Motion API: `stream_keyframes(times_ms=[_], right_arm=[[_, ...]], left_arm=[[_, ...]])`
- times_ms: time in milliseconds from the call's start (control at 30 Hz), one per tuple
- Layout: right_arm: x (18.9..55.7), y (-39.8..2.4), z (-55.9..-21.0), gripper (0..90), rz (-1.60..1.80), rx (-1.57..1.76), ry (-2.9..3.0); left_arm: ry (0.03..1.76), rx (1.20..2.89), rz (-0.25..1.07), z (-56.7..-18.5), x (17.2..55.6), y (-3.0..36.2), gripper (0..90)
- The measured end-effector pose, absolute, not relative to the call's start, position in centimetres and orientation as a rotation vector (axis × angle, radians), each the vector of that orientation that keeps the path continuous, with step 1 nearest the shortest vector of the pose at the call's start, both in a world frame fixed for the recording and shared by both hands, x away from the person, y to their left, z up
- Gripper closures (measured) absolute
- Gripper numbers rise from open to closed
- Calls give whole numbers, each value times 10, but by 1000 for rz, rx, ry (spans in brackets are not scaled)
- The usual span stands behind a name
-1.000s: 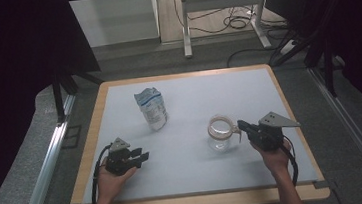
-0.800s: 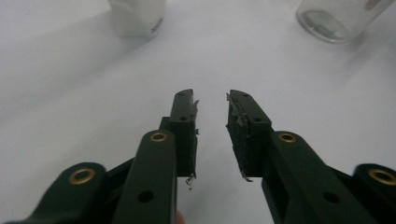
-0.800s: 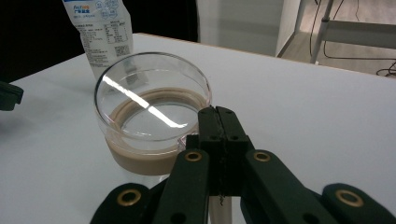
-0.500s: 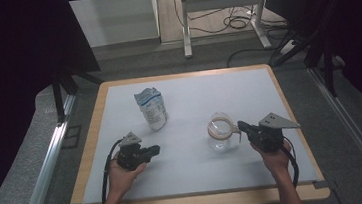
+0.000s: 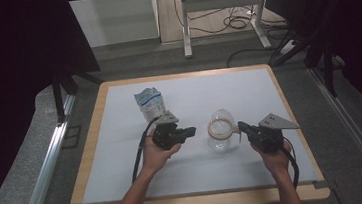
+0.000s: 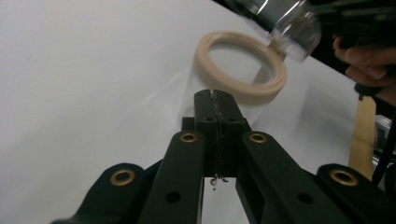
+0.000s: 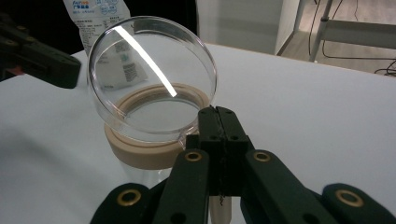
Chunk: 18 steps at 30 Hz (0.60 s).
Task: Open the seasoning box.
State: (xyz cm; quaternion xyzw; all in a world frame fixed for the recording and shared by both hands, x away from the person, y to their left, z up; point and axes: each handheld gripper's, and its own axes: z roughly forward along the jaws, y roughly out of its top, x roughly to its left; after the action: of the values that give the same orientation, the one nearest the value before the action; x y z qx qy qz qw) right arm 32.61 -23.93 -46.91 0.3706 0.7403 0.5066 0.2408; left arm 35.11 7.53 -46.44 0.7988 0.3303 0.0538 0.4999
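Glass and clear, the jar (image 5: 221,136) stands right of the middle of the table (image 5: 123,152), nearer its front edge, its beige collar (image 7: 149,149) ringing the mouth and its round lid (image 7: 152,77) tilted up open. The right gripper (image 5: 242,126) has its 2 jaws clenched just right of the collar, and whether they pinch part of the jar I cannot tell. The left gripper (image 5: 192,130), jaws just closed with nothing between them, points at the jar from its left, apart from it, with the white pouch (image 5: 150,102) behind it toward the far edge.
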Motion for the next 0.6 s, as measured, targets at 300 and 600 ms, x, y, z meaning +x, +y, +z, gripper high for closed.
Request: stream_keyframes(times_ms=[300,600], right_arm=[[326,-240,-470,900,1392,1017,2025],[314,-240,-472,900,1411,1011,2037]], left_arm=[[730,1952,98,-449,361,37,900],[714,1963,90,-445,362,31,900]])
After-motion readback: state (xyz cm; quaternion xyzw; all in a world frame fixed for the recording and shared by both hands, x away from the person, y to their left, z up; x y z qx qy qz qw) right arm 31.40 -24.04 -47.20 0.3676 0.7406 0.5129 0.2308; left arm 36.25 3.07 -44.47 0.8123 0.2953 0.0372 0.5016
